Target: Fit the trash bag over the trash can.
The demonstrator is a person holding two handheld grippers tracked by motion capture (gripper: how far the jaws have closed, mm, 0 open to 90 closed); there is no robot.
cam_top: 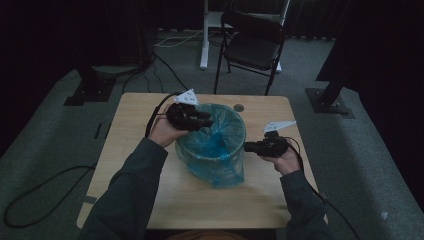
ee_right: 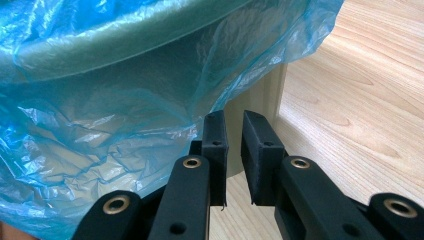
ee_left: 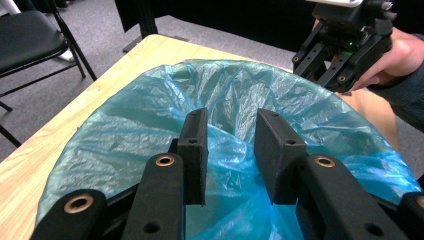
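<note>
The blue-lined bin stands at the middle of the surface and blocks any straight pass between the two hands, with the left tongs over its rim at ten o'clock and the right tongs just beside its wall at three o'clock. Bare wood lies free from five to eight o'clock and along the nine o'clock side. Off the surface at twelve o'clock a folding chair stands on the floor.
</note>
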